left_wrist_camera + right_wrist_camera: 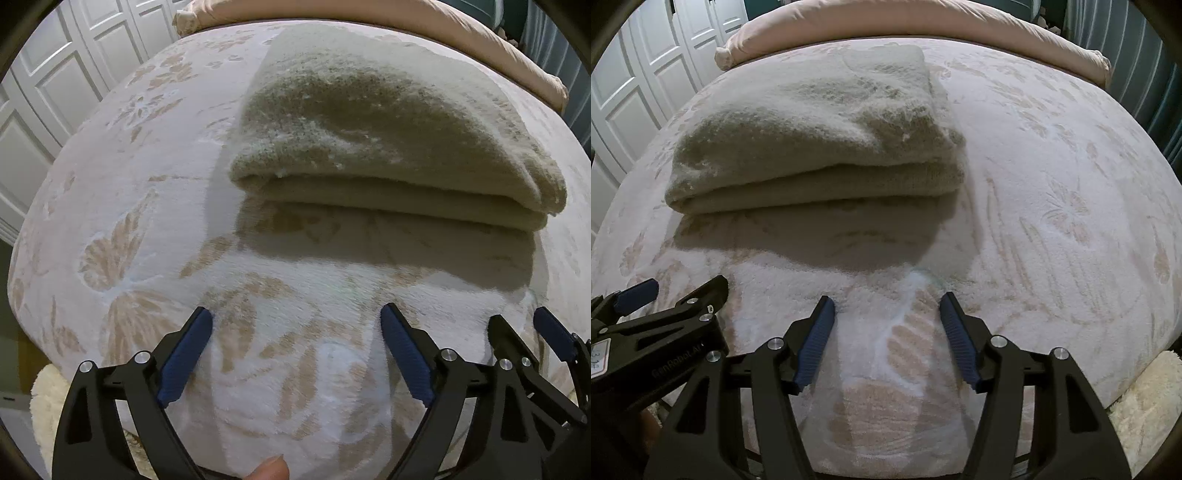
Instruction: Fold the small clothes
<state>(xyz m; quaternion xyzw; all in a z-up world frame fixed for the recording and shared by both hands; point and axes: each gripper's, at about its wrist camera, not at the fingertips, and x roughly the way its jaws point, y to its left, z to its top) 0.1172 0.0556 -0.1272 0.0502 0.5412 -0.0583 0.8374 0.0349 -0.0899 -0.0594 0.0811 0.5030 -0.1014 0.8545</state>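
Note:
A beige fuzzy garment [388,155] [812,147] lies folded in layers on the bed, its folded edge facing me. My left gripper [295,317] hovers over the bedspread in front of that edge, open wide, with only blanket showing between its blue pads. Close beside it on the right, my right gripper [886,301] is also open, with nothing between its fingers. Each gripper shows in the other's view: the right gripper [521,325] at the right edge, the left gripper [679,288] at the lower left. Neither touches the garment.
The bed is covered by a white plush bedspread [129,229] [1052,184] with tan butterfly and flower patterns. A pinkish duvet [923,22] lies along the far side. White panelled doors [55,74] stand at the left. A cream fluffy item [1145,398] sits below the bed's near edge. A thumb tip [269,469] shows at the bottom.

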